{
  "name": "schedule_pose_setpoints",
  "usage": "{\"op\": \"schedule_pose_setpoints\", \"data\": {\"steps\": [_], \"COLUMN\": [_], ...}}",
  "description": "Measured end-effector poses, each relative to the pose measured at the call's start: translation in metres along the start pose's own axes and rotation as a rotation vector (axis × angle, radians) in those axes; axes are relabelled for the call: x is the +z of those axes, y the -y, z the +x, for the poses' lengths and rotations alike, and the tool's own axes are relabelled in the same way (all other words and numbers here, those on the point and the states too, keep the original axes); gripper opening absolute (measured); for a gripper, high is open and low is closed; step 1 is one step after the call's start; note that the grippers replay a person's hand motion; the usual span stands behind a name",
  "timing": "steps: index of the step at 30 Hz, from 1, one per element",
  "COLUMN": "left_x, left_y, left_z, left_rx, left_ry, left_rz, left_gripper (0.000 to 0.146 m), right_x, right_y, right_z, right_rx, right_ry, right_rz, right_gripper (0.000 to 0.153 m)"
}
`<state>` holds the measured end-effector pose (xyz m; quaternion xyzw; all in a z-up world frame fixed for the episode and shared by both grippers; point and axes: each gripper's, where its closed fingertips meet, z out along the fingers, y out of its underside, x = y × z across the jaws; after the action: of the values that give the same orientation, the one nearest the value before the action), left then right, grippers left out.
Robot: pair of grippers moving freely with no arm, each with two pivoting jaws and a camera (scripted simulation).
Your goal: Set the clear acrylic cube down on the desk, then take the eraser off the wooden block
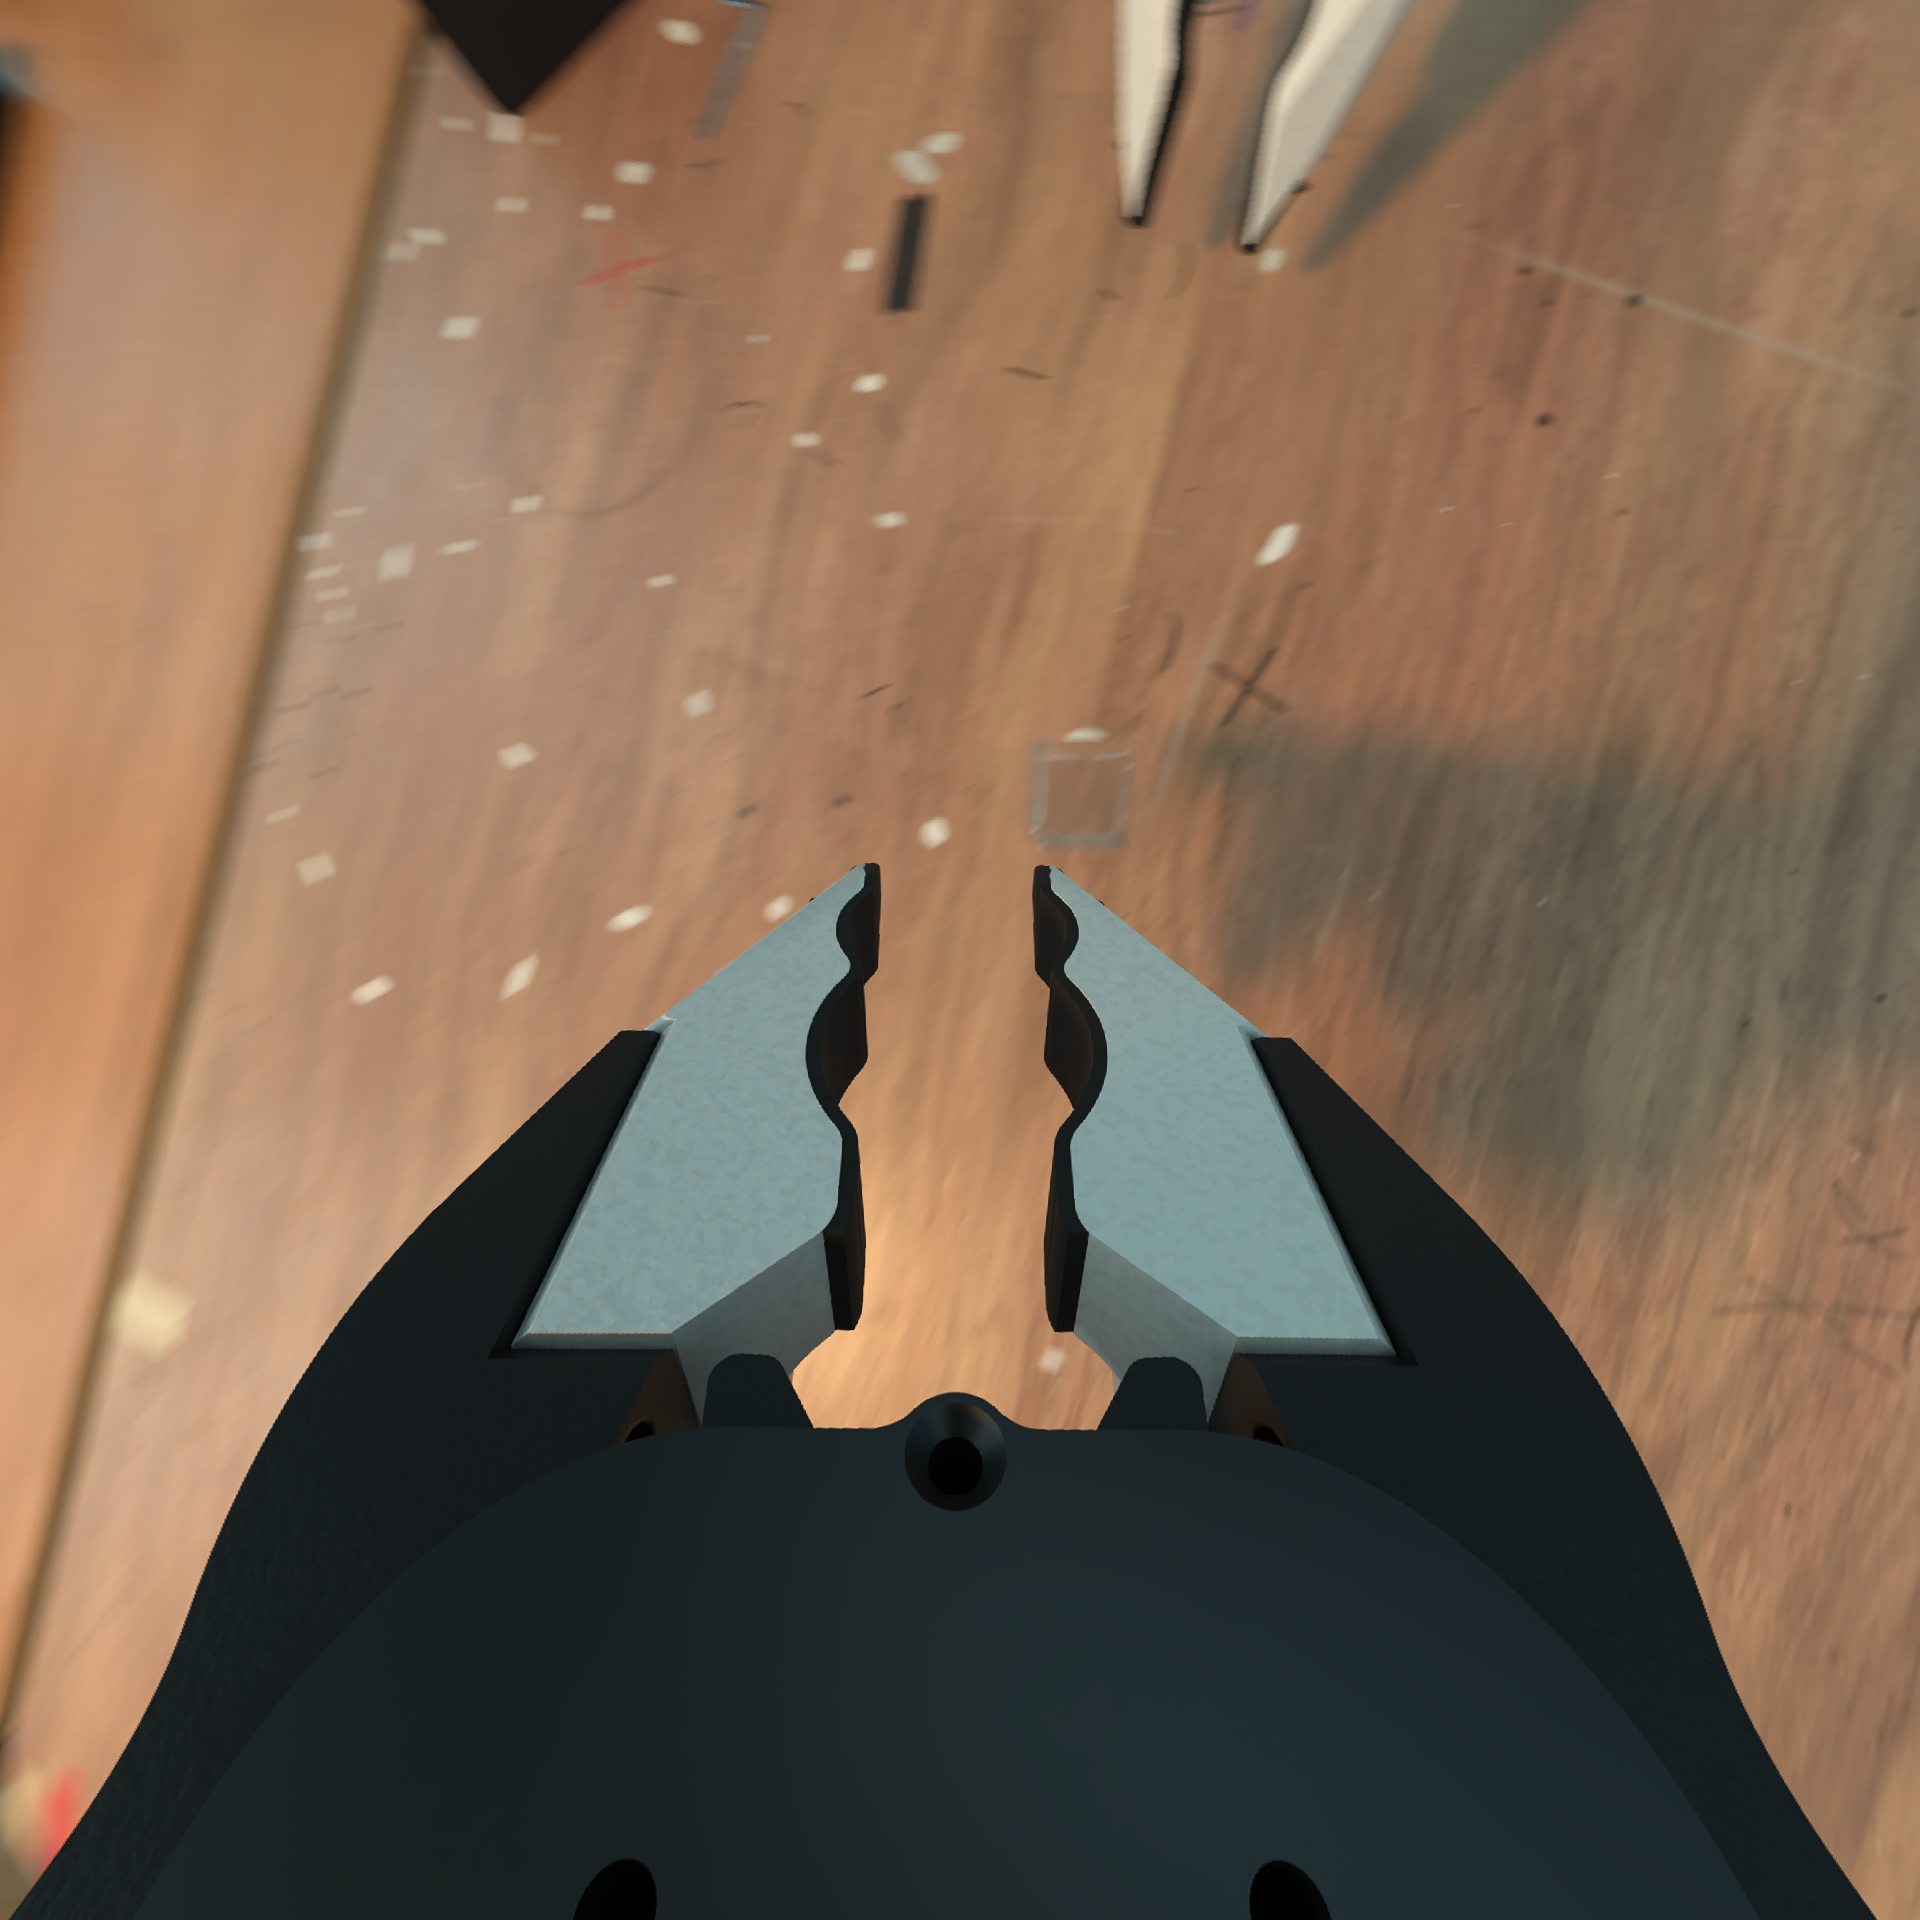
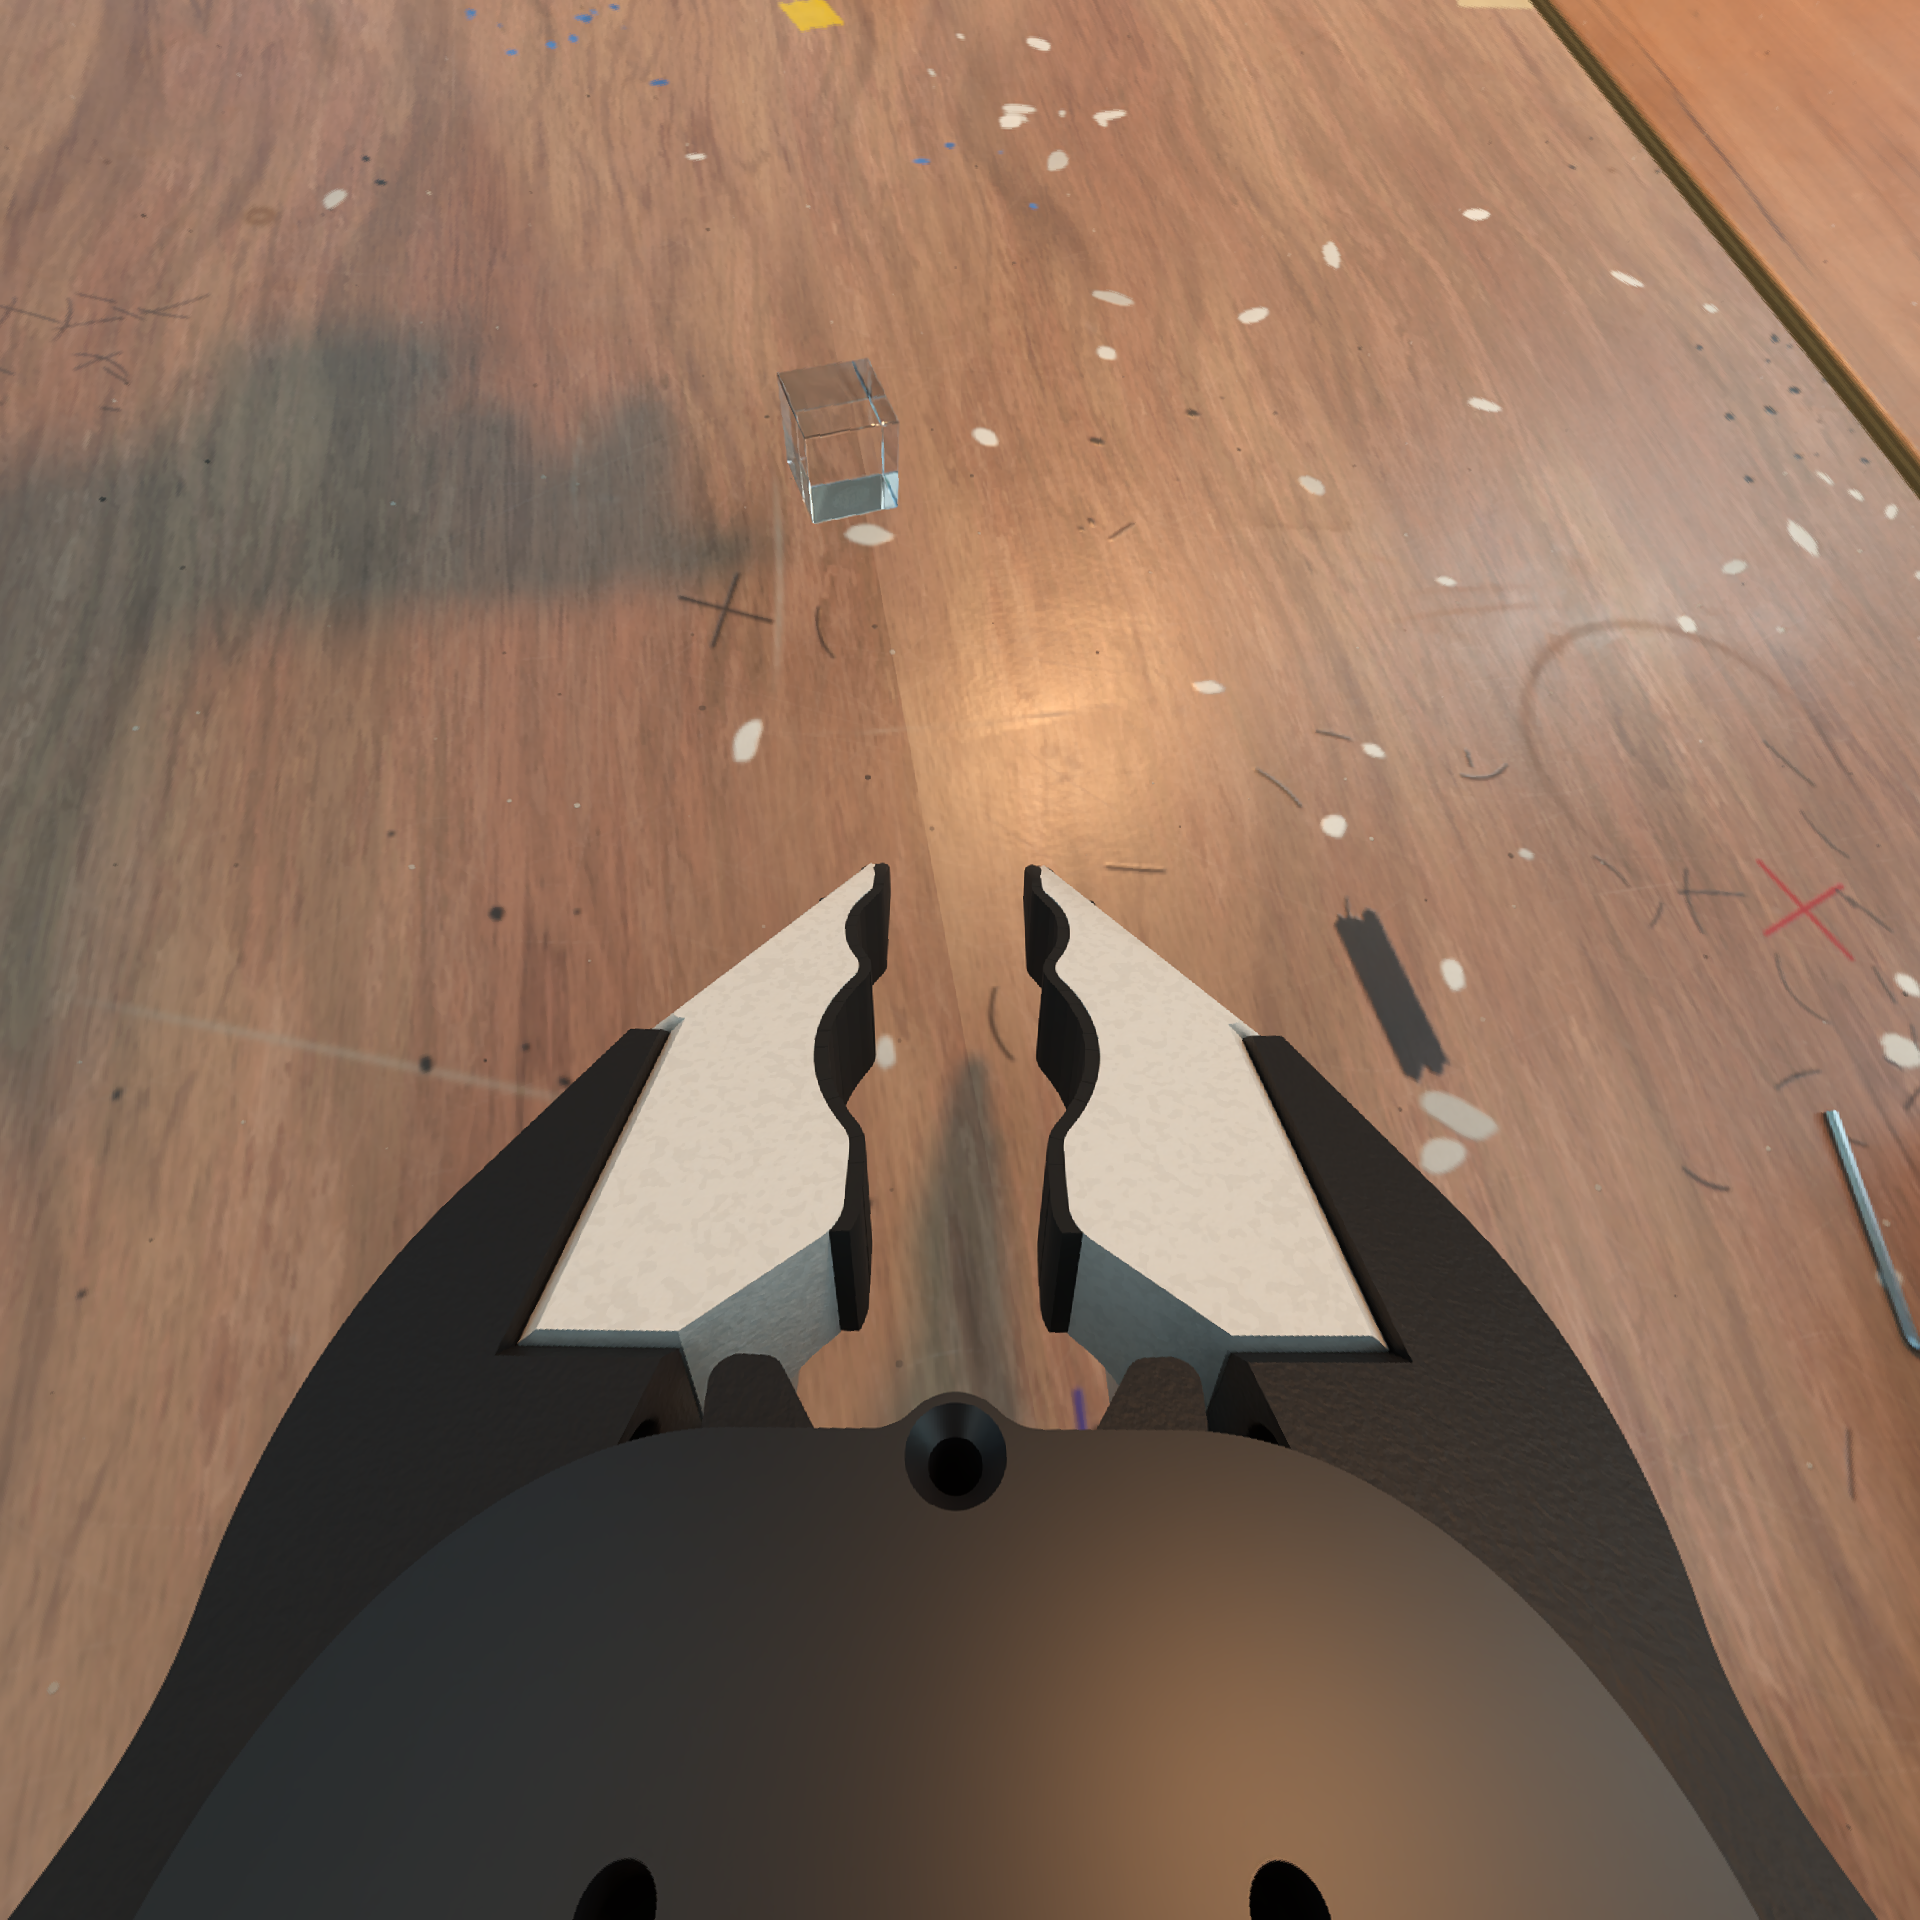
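Scuffed wooden table (image 2: 1143,675) everywhere you look, flecked with pale paint spots and pencil marks, so the clear stuff is easy to lose against it.

Your clear acrylic cube (image 2: 837,441) is already sitting on the table on its own, nothing touching it. From the right gripper (image 2: 956,868) it lies well ahead and a bit to the left of the finger line. From the left gripper (image 1: 956,868) the same cube (image 1: 1081,792) shows only as a faint outline, just past the fingertips and slightly to the right. So I'd say the left one is the nearer of the two, but the cube part looks done anyway.

Both grippers are spread, jaws apart with nothing between them.

Here's the catch for the next bit: you can't see the eraser or the wooden block in either view. There's a dark corner of something at the top of the left wrist view (image 1: 509,42), too cut off to tell what it is. A thin metal rod (image 2: 1875,1231) lies off to the right of the right gripper, and a short black strip (image 2: 1390,992) sits near it. You'll probably need to swing a camera round to find the block before committing either side.
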<state>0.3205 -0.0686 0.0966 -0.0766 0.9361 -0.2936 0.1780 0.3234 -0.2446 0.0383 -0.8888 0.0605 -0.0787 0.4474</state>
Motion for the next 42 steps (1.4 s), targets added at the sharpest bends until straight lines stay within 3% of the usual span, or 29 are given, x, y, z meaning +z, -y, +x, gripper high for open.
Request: {"op": "schedule_pose_setpoints", "data": {"steps": [4, 8, 13, 17, 22, 26, 28, 30, 33, 37, 42], "left_x": [-0.078, -0.132, -0.157, -0.177, -0.193, -0.184, -0.182, -0.17, -0.143, -0.116, -0.099], "left_y": [-0.024, -0.095, -0.171, -0.223, -0.279, -0.298, -0.278, -0.247, -0.25, -0.285, -0.294], "left_z": [-0.058, -0.104, -0.131, -0.154, -0.161, -0.156, -0.157, -0.149, -0.129, -0.117, -0.108], "left_rx": [-0.048, -0.17, -0.296, -0.433, -0.729, -0.811, -0.724, -0.583, -0.548, -0.655, -0.743], "left_ry": [0.262, 0.454, 0.567, 0.712, 0.821, 0.795, 0.809, 0.735, 0.553, 0.414, 0.347], "left_rz": [-0.048, -0.244, -0.373, -0.422, -0.413, -0.383, -0.32, -0.259, -0.417, -0.572, -0.578], "left_gripper": [0.027, 0.024, 0.024, 0.033, 0.048, 0.05, 0.047, 0.039, 0.03, 0.028, 0.026], "right_x": [-0.002, 0.0, -0.002, -0.004, -0.004, -0.004, -0.002, 0.0, 0.0, -0.003, -0.008], "right_y": [-0.003, -0.005, -0.007, -0.006, -0.005, -0.005, -0.006, -0.007, -0.007, -0.008, -0.007], "right_z": [0.002, 0.004, 0.013, 0.022, 0.032, 0.038, 0.04, 0.04, 0.039, 0.035, 0.032], "right_rx": [0.015, 0.027, 0.049, 0.062, 0.067, 0.069, 0.066, 0.056, 0.046, 0.043, 0.047], "right_ry": [0.002, 0.006, -0.025, -0.052, -0.092, -0.12, -0.129, -0.135, -0.13, -0.117, -0.099], "right_rz": [0.023, 0.034, 0.045, 0.074, 0.094, 0.093, 0.083, 0.071, 0.067, 0.076, 0.096], "right_gripper": [0.025, 0.025, 0.025, 0.024, 0.024, 0.023, 0.022, 0.022, 0.022, 0.021, 0.021]}}
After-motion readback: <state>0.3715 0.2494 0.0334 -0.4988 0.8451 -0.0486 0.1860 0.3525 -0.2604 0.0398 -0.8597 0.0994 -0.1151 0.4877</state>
